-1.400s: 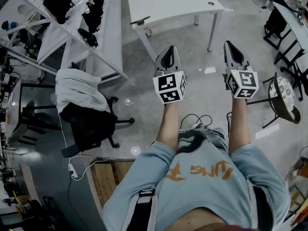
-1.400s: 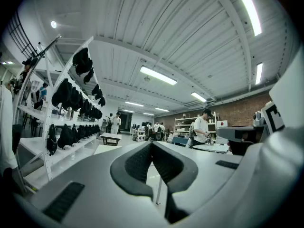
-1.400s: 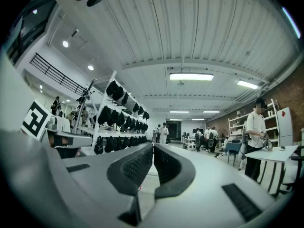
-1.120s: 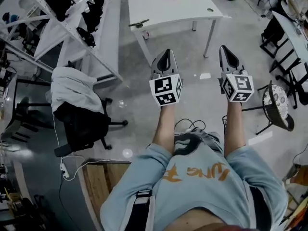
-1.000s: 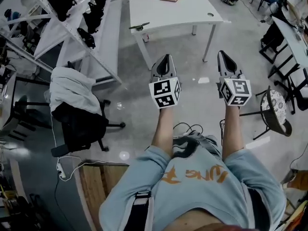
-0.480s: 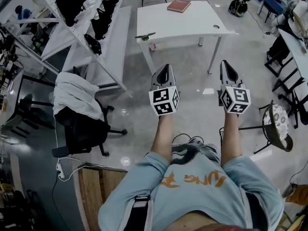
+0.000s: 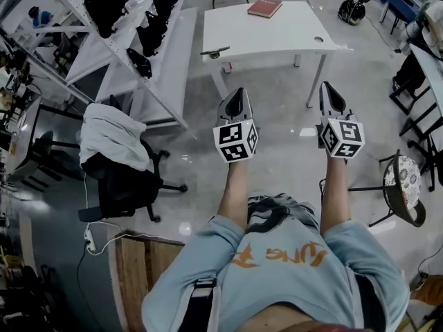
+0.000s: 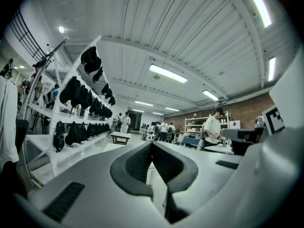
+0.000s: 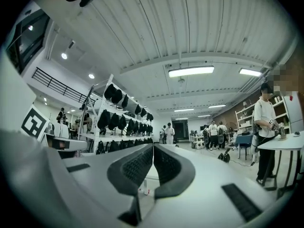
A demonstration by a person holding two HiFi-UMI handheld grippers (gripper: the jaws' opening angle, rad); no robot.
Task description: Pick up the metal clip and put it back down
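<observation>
The metal clip (image 7: 214, 51) lies at the near left edge of a white table (image 7: 277, 34) ahead of me in the head view. My left gripper (image 7: 237, 93) and right gripper (image 7: 327, 87) are held out level over the floor, side by side and well short of the table. In the left gripper view the left gripper (image 8: 152, 144) has its pads pressed together with nothing between them. The right gripper (image 9: 153, 147) looks the same in the right gripper view. The clip does not show in either gripper view.
A red book (image 7: 265, 7) lies at the table's far side. A slanted rack (image 7: 131, 33) of dark items runs along the left. An office chair (image 7: 121, 171) draped in white cloth stands at left, a stool (image 7: 403, 189) at right. Several people stand in the background.
Both grippers and the view have advanced toward the table, which now sits lower and larger in the head view. The jaws have stayed shut.
</observation>
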